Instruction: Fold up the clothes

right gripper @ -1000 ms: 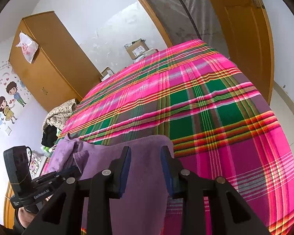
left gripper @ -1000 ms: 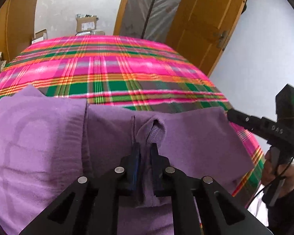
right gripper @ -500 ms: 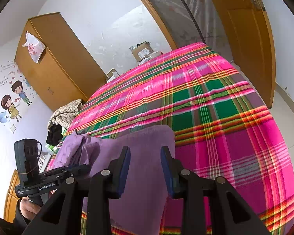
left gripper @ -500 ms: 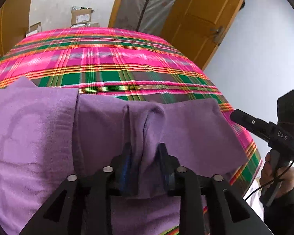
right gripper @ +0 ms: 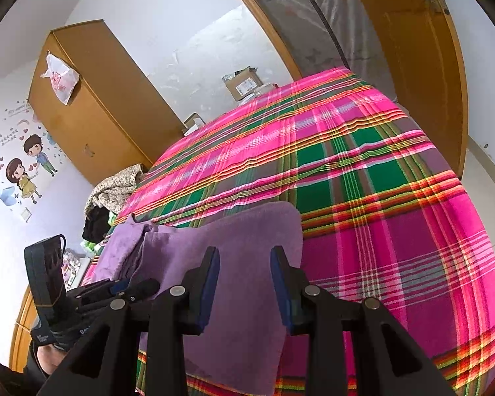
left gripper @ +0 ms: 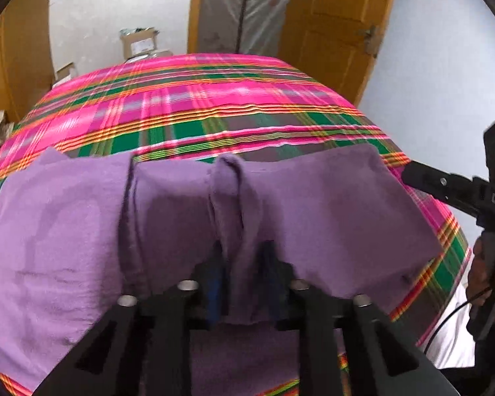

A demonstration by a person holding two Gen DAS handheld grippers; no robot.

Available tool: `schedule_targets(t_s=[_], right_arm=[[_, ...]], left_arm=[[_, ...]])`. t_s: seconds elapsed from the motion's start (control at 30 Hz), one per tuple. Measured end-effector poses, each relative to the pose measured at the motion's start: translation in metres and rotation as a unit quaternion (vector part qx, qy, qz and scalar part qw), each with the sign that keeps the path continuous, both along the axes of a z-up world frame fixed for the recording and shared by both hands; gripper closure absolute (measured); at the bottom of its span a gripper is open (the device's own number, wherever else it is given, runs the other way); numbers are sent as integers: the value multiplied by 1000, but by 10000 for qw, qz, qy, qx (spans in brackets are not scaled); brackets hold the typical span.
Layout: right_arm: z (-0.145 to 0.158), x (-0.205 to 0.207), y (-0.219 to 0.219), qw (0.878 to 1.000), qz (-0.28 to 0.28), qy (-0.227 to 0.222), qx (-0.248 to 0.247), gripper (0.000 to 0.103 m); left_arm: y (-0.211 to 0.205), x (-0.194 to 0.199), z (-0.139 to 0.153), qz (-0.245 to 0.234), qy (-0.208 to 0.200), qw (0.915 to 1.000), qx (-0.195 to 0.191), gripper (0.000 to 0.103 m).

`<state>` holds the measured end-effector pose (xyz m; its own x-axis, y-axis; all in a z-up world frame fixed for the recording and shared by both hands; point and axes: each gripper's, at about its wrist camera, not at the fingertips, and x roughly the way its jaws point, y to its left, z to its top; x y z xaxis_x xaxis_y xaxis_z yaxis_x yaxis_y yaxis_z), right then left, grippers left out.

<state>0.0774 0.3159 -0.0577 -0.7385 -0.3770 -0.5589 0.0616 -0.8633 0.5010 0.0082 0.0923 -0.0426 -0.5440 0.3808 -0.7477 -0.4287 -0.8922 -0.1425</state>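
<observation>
Purple garment (left gripper: 313,204), soft and fleecy, lies spread along the bed's (left gripper: 214,105) near edge; the left tool (left gripper: 242,283) has just closed, pinching a raised fold at its middle. Right tool (right gripper: 244,283) hovers spread over the cloth's 3 o'clock end. At 12 o'clock stretches the plaid cover, then cardboard boxes (right gripper: 244,82); a wardrobe (right gripper: 95,99) at 10 o'clock.

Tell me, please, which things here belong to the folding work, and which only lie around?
Belong to the job:
- purple garment
- left tongs, pinching a fold of it
- right tongs, open above it

Just lying about:
- plaid bed cover
- cardboard boxes
- wardrobe
- clothes heap
</observation>
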Motion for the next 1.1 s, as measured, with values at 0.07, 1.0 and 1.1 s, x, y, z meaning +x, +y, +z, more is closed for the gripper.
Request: schedule_targets(t_s=[0.07,1.0,1.1], right_arm=[[2,2,0,10000,0,30,21,70],[-8,52,-52,9796,-430,-54,1964,42],[-18,52,-35,9728,-666,-379,2185,42]], left_arm=[[-2,0,2,-16,-2,9999,104,94],[16,27,144,-1120,752,9664,2186,95],[12,27,144,-1042,757,9670,2197,95]])
